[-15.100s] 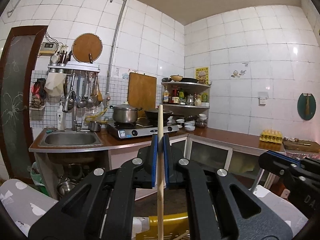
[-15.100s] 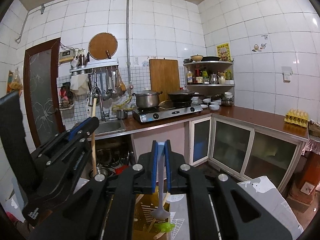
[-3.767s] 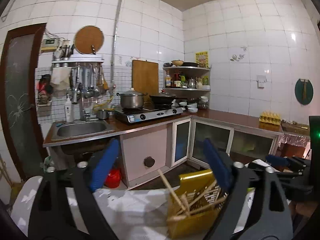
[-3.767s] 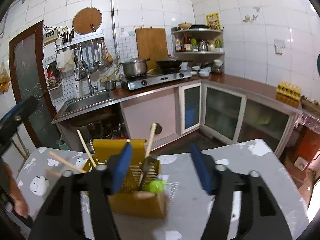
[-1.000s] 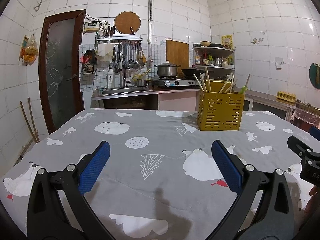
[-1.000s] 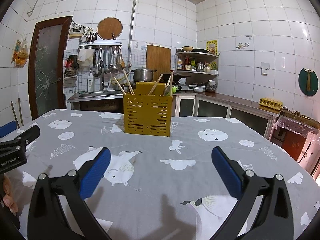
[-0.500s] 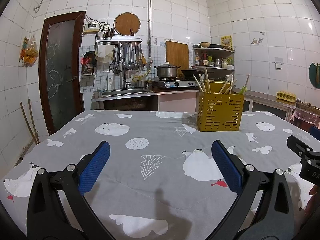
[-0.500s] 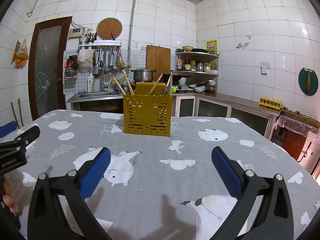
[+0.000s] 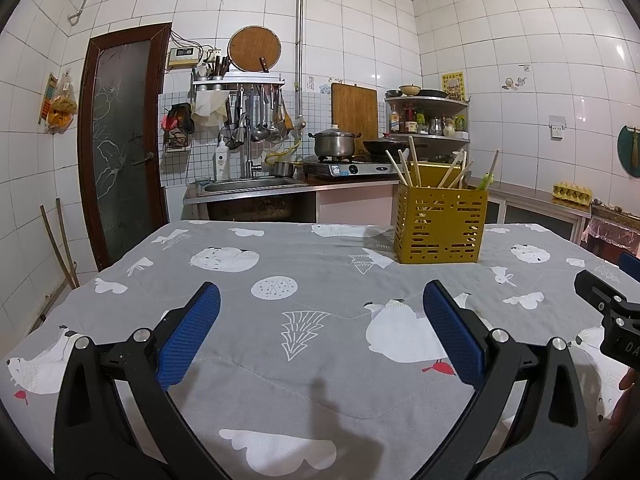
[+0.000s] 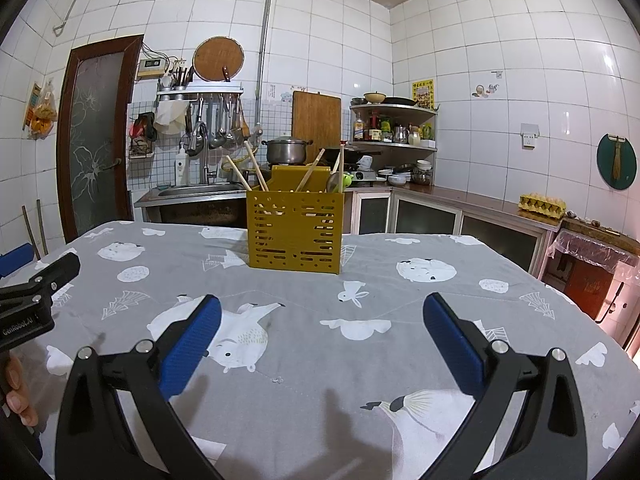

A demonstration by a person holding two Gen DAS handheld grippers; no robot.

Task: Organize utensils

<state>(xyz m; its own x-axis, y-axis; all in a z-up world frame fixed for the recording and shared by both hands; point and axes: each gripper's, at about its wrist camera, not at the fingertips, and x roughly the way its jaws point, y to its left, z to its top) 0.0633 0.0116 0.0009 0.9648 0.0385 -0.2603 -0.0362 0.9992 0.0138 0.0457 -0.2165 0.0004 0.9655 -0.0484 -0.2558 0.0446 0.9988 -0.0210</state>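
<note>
A yellow slotted utensil holder (image 9: 440,228) stands upright on the far part of the table; it also shows in the right wrist view (image 10: 295,236). Wooden chopsticks (image 9: 412,166), a metal spoon (image 10: 333,182) and a green-tipped utensil (image 9: 486,180) stick out of it. My left gripper (image 9: 320,332) is open and empty, low over the table's near side. My right gripper (image 10: 322,334) is open and empty, also near the front. Both are well short of the holder.
The table wears a grey cloth with white animal prints (image 9: 312,280). Behind it are a sink counter (image 9: 248,188), a stove with a pot (image 9: 334,146), a corner shelf (image 10: 394,126) and an egg tray (image 10: 542,202). A dark door (image 9: 120,140) is at the left.
Over the last second almost nothing has moved; both grippers stay open and low near the table's front. Earlier, both held utensils over the holder and have since let them go and drawn back.
</note>
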